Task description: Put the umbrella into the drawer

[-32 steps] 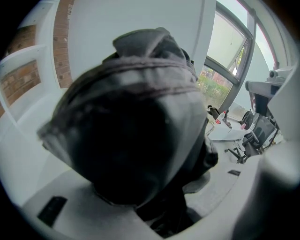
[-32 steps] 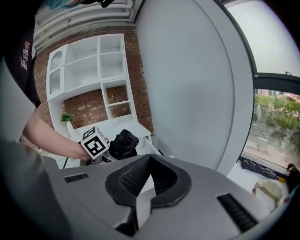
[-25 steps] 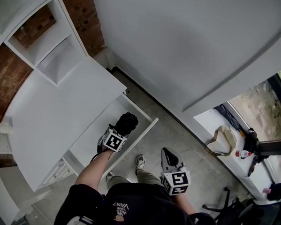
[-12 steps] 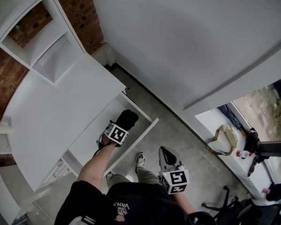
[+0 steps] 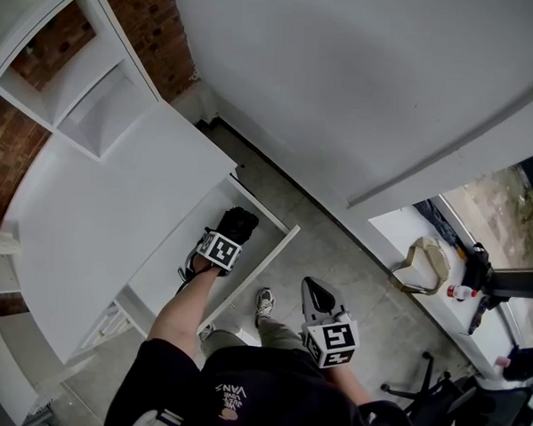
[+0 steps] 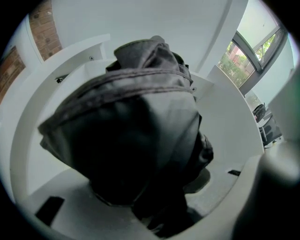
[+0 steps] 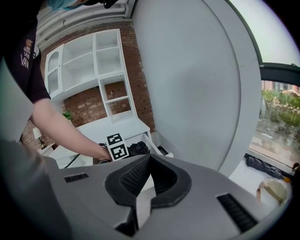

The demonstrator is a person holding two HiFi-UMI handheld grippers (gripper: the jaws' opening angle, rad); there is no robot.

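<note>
Left tool (image 5: 228, 241): clamped on the umbrella, pointed steeply down.
Right tool (image 7: 147, 157): closed, empty, held apart from the drawer.
Desk (image 5: 97, 217): white, set against brick.
Drawer (image 5: 274, 245): pulled open under the desk.
Umbrella (image 6: 136, 126): black, folded, hung low inside the drawer.

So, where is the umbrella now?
The umbrella is left of centre in the head view, held by the left hand-held gripper inside the open drawer.
</note>
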